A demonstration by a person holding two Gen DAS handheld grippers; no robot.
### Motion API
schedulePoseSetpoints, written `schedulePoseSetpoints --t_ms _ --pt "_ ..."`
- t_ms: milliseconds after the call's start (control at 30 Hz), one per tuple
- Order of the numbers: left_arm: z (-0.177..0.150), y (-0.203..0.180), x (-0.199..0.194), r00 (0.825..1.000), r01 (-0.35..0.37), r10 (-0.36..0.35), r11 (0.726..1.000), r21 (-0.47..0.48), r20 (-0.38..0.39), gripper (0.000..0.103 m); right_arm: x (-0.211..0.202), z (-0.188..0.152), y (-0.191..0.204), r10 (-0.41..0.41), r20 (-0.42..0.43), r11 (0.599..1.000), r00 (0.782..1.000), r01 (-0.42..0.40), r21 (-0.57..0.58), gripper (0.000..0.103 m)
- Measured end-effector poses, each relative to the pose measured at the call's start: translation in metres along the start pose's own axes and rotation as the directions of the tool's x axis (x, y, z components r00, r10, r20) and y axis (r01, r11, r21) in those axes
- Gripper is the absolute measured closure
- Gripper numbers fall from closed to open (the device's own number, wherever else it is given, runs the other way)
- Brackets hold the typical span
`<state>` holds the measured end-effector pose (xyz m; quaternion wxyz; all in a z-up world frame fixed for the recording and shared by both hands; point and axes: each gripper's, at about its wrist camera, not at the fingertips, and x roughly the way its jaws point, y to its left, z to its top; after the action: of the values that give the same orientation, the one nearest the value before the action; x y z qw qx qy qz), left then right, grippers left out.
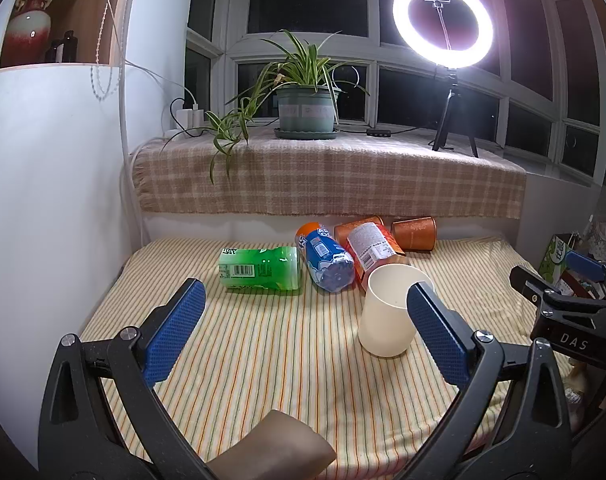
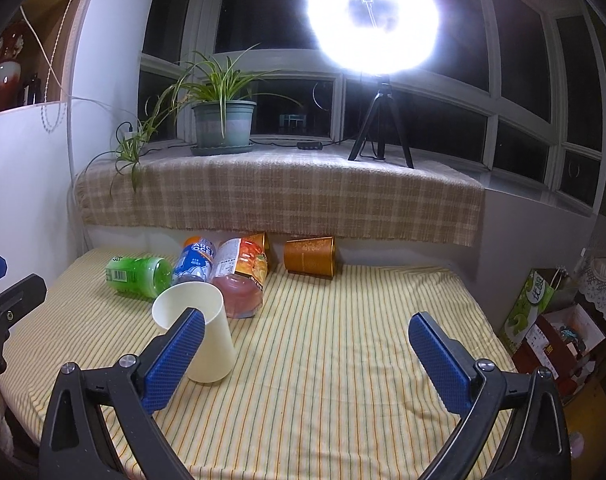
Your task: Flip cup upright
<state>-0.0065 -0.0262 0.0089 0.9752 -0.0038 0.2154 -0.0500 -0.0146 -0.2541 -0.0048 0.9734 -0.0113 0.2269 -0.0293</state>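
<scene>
The cream cup (image 1: 387,312) stands mouth-up on the striped cloth (image 1: 263,344), at about 3 o'clock in the left wrist view and 9 o'clock in the right. The left gripper (image 1: 307,312) is spread wide and holds nothing; the cup sits just beyond its right-hand finger. The right gripper (image 2: 307,340) is spread wide too, gripping nothing. At 12 o'clock from the cup lie 3 bottles on their sides: green (image 1: 261,268), blue (image 1: 327,260), orange (image 1: 373,246). A brown cup (image 1: 415,233) lies tipped beyond them.
</scene>
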Motion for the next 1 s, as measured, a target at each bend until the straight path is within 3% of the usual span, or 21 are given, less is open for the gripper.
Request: schedulePoseSetpoints --t_ms 1000 --pt "0.0 0.012 0.001 1.0 -0.016 0.016 1.0 -0.006 0.005 0.001 0.004 -0.002 0.002 0.012 -0.021 1.0 1.0 -0.012 0.01 0.0"
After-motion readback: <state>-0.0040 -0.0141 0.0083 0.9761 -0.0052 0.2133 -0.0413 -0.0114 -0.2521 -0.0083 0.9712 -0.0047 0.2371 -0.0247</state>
